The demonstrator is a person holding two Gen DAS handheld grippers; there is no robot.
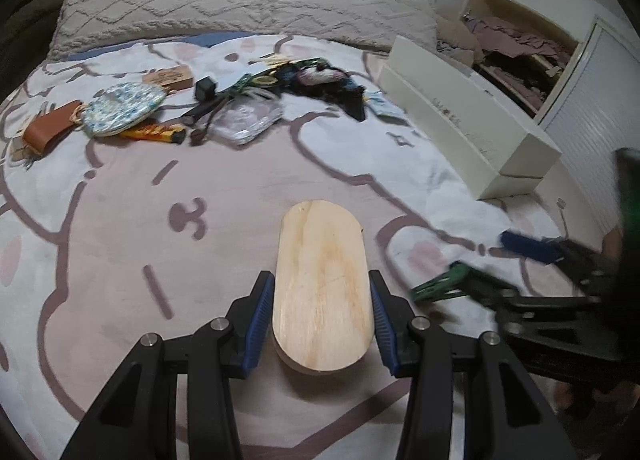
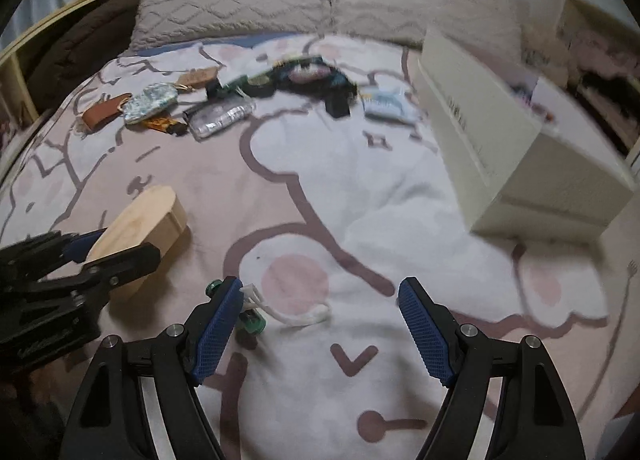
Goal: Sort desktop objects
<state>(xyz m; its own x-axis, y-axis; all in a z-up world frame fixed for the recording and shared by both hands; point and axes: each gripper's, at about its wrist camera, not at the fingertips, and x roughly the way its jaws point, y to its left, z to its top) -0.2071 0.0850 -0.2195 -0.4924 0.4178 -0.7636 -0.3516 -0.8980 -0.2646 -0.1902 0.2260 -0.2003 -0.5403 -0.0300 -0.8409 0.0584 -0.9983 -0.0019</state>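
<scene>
Open blanket (image 2: 360, 188) mid-bed — clutter pile (image 2: 224, 100) along the far side, white box (image 2: 520, 148) on the right.

Both wrist views look steeply down, sharing the blanket (image 1: 120, 240).

The wooden box (image 1: 323, 288) sits between the fingers of the left gripper (image 1: 323, 324) over the blanket (image 1: 120, 260), left of the right gripper (image 2: 320, 324), whose fingers stand apart over bare blanket with a small toy and cord (image 2: 280, 314) just beside its left finger. Farther back, a heap of small things runs across the blanket: a leather pouch (image 1: 50, 126) at the left end, a round purse (image 1: 120, 108) beside it, a clear packet (image 1: 246, 118) nearer the middle. A long cardboard box (image 1: 468, 120) lies at the right, and pillows (image 1: 240, 0) lie behind everything.
</scene>
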